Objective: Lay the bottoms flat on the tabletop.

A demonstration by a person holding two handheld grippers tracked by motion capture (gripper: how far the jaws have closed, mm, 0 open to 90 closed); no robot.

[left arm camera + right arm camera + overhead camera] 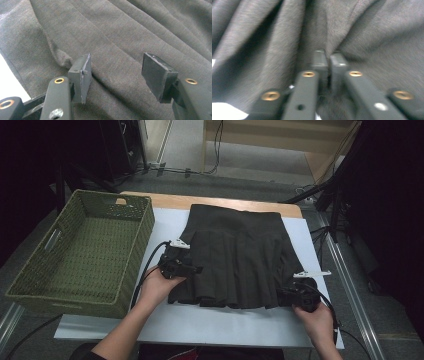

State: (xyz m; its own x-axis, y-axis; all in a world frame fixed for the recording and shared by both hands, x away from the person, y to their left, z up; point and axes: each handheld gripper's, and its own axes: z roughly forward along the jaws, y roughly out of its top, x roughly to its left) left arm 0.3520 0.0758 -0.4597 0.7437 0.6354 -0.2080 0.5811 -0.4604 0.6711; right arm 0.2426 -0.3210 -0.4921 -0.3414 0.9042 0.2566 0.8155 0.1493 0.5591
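- Right gripper [329, 58] pinches the dark pleated skirt [240, 255] at its hem.
- Left gripper [117, 72] is spread wide over the skirt.
- White table [210, 322] carries a green basket [80, 250].

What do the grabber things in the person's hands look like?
Both are black. The left gripper has two flat square pads on arms with small brass rings. The right gripper has those same brass rings. Each carries a pale three-cornered plate on top and trails a black cable. The forearms are bare, with no sleeves showing.
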